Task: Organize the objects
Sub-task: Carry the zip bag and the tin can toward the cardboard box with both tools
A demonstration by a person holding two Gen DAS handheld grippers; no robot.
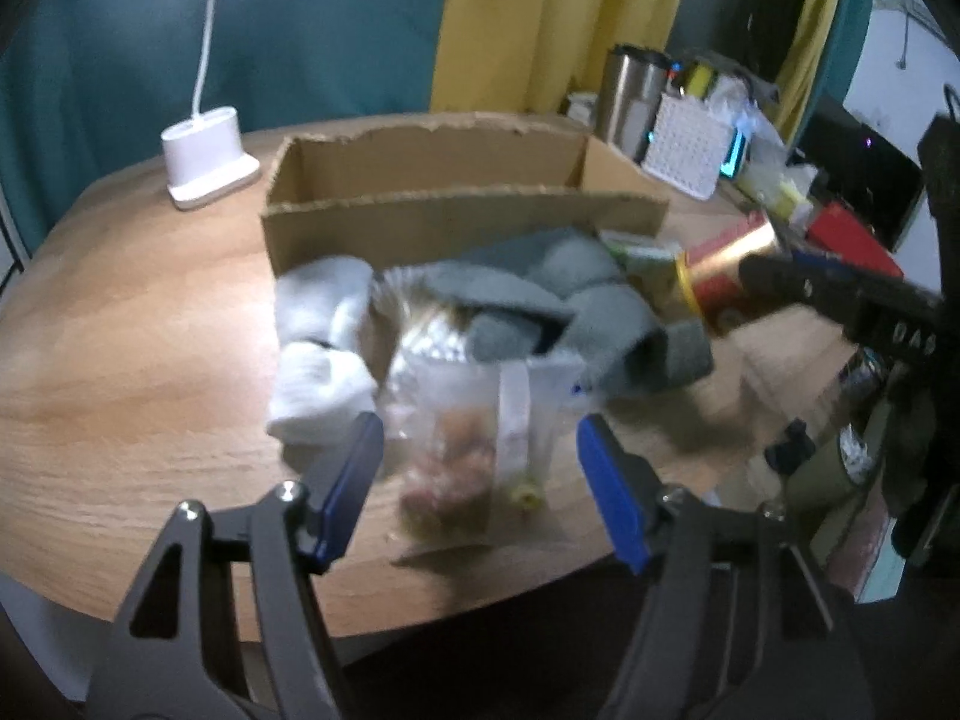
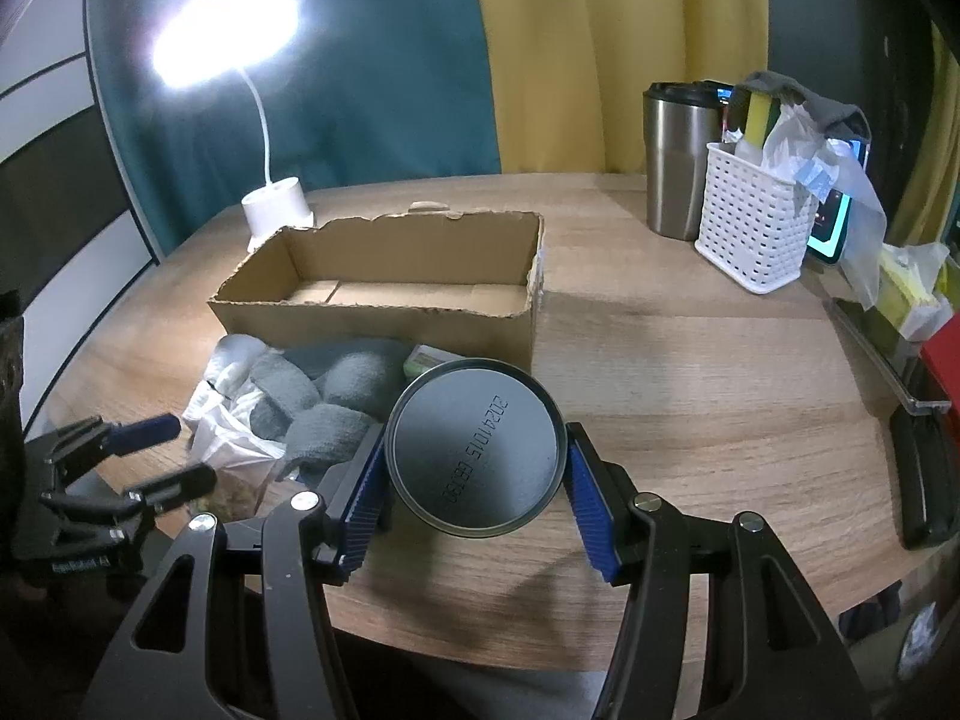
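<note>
An open cardboard box (image 1: 420, 222) (image 2: 384, 294) stands empty on the round wooden table (image 1: 138, 360) (image 2: 690, 372). In front of it lies a pile: grey socks (image 1: 540, 312) (image 2: 348, 384), white socks (image 1: 324, 354), a clear plastic bag of snacks (image 1: 468, 438) and a small green packet (image 2: 429, 358). My left gripper (image 1: 480, 462) (image 2: 171, 450) is open, its jaws on either side of the snack bag. My right gripper (image 2: 474, 468) is shut on a red and gold can (image 1: 729, 273), whose round metal end (image 2: 474, 447) faces the right wrist camera, held above the table.
A white desk lamp (image 1: 207, 159) (image 2: 276, 210) stands behind the box. At the back right are a steel tumbler (image 2: 675, 162), a white perforated basket (image 2: 753, 228) with items, a phone, tissues and a red box (image 2: 942, 354). Curtains hang behind.
</note>
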